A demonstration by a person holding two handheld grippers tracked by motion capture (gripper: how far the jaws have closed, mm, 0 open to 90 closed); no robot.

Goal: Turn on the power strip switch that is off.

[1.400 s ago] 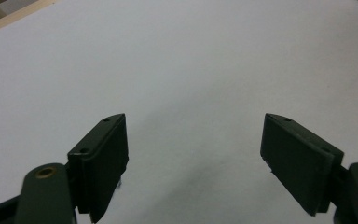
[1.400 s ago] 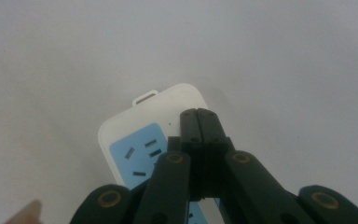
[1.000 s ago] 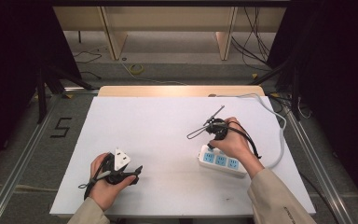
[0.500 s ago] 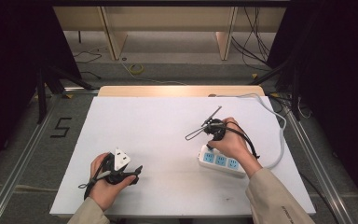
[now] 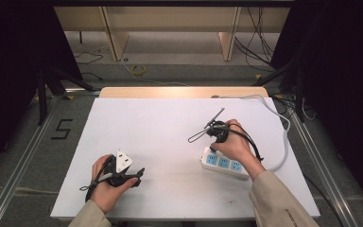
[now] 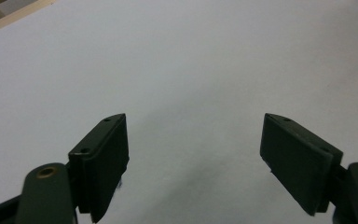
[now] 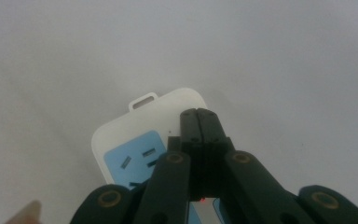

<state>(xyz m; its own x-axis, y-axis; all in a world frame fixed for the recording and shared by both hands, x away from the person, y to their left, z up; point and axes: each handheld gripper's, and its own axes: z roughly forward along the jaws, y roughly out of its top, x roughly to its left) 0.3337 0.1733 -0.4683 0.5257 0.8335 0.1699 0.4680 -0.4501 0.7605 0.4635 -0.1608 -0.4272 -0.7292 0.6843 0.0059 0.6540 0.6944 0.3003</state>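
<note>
I'd press straight down on the strip (image 7: 135,140), centred over its end, with no sideways drag so it doesn't skid on the table (image 5: 160,127). Right gripper (image 7: 199,122): jaws fully closed, nothing between them, tips over the strip at lower right of the high view. Left gripper (image 6: 193,154): wide, holding nothing, lower left.

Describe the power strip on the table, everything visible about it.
The power strip is a white, plastic-looking bar with rounded corners and light blue socket panels, three showing in the high view. It lies flat, face up, on the white table, slanted at the person's right side. A small hanging loop juts from one end. A white cable curves away toward the table's far edge. The right gripper, jaws shut, is above its top; contact cannot be judged.
</note>
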